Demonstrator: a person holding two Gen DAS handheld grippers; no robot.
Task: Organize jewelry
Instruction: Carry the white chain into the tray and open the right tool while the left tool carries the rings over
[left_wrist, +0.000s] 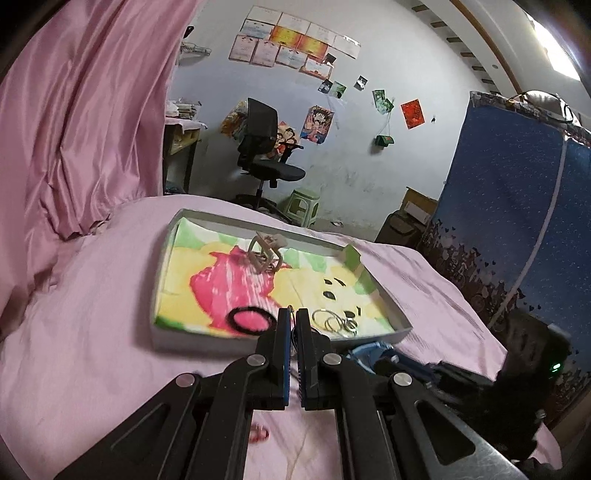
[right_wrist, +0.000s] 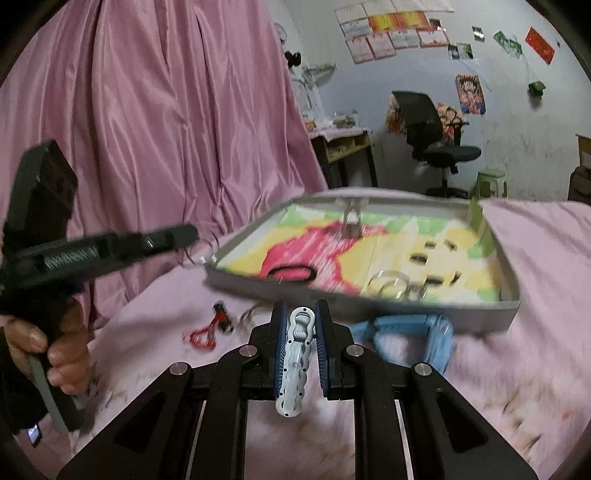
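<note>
Holding the right gripper (right_wrist: 301, 325) over the pink bedsheet (right_wrist: 546, 258), I had its fingers clamped on a silver-white hair clip (right_wrist: 295, 362) that stood lengthwise between the blue pads. My left gripper (left_wrist: 293, 319) hung just before the near edge of the grey tray (left_wrist: 192, 341), its fingers nearly together with only a thin gap, and something thin and wiry seemed caught there, though I could not tell what. Inside the tray, on the bright cartoon cloth (left_wrist: 229, 280), lay a black hair tie (left_wrist: 249, 319) near the front, a cluster of silver rings (left_wrist: 334, 321) beside it, and a beige claw clip (left_wrist: 264, 254) farther back. On the bed in front of the tray lay a blue strap (right_wrist: 417, 332) and a red bracelet (right_wrist: 205, 334), outside the tray. A hand (right_wrist: 55, 343) gripped the left handle.
</note>
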